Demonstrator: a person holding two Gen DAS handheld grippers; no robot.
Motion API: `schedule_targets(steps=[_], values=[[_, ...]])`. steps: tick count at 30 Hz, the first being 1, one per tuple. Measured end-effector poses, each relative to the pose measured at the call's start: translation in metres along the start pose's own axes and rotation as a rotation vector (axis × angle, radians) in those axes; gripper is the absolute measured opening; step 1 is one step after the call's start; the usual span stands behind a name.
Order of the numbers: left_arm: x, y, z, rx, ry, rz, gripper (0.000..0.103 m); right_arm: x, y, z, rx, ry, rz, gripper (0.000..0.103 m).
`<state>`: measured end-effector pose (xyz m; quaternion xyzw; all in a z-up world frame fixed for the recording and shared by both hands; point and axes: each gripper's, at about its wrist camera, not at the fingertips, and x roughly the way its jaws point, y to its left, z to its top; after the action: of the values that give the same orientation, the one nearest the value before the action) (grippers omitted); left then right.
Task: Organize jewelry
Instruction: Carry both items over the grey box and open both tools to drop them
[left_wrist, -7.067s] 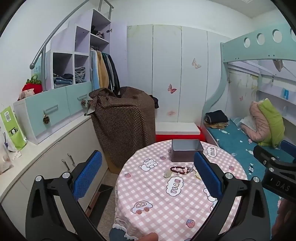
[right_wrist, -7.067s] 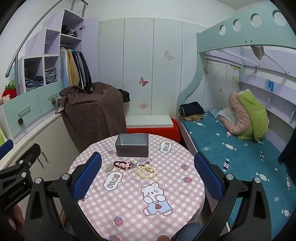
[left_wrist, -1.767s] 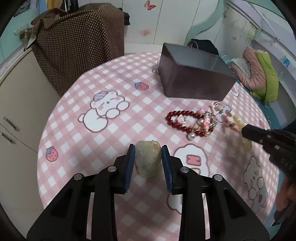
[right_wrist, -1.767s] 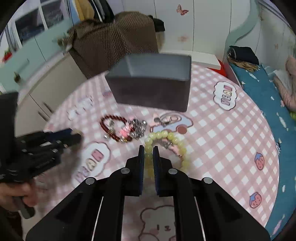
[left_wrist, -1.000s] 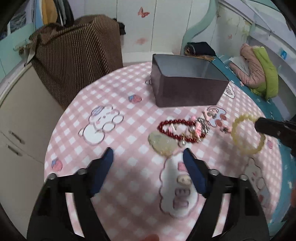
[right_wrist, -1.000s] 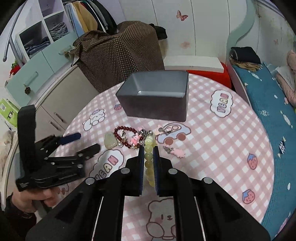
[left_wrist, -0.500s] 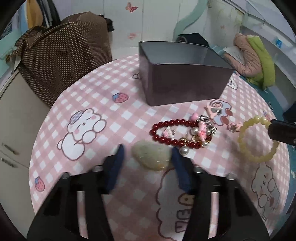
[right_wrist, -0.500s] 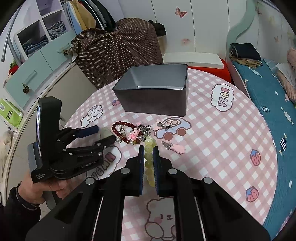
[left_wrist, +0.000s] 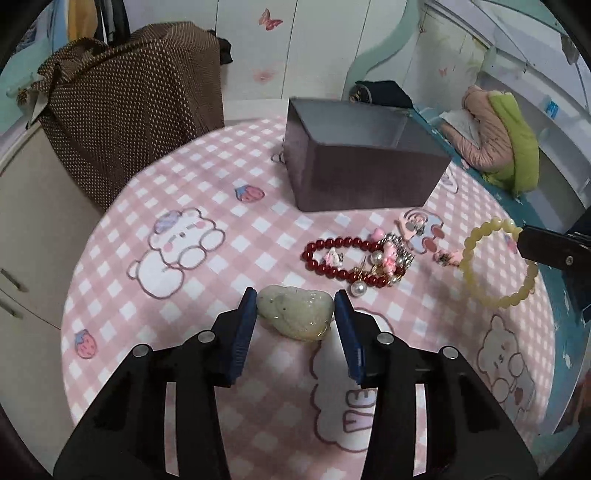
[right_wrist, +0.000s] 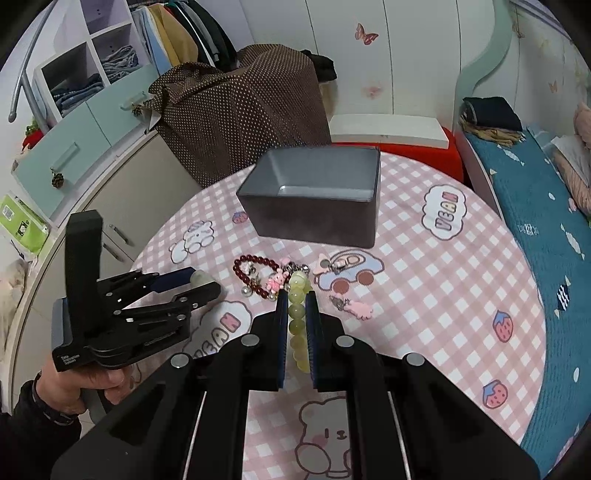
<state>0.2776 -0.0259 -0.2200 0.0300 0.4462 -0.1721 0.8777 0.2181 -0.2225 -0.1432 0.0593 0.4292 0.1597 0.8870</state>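
Since a second ago, left gripper has dropped toward the table, its jaws closing onto the pale green stone pendant, both pads touching it. Right gripper angles downward, clamped on the yellow bead bracelet, lifted off the cloth. Red bead bracelet lies before the open grey box.

Pale jade stone flat on cloth; red bead bracelet beside it — yellow bracelet raised.
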Motion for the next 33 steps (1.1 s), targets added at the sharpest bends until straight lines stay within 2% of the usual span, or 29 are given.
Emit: schedule_targets(steps=[7,12,17,24,29,33], values=[[-0.034,-0.011,0.023,0.027,-0.072,-0.008,0.043,-0.016,0.006,0.019,-0.023,-0.043,0.007,0.008],[-0.051,-0.022,0.064,0.041,-0.138,-0.023,0.043,-0.028,0.006,0.049,-0.041,-0.100,0.012,0.008],[-0.049,-0.030,0.109,0.042,-0.171,-0.056,0.043,-0.025,-0.002,0.092,-0.037,-0.135,0.023,0.008],[-0.012,-0.039,0.148,0.034,-0.136,-0.070,0.043,0.023,-0.022,0.125,0.002,-0.076,0.030,0.008],[0.019,-0.039,0.158,0.019,-0.090,-0.061,0.043,0.059,-0.037,0.124,0.040,-0.010,0.020,0.008],[0.035,-0.034,0.157,0.010,-0.055,-0.051,0.044,0.071,-0.042,0.122,0.055,0.022,0.009,0.010]])
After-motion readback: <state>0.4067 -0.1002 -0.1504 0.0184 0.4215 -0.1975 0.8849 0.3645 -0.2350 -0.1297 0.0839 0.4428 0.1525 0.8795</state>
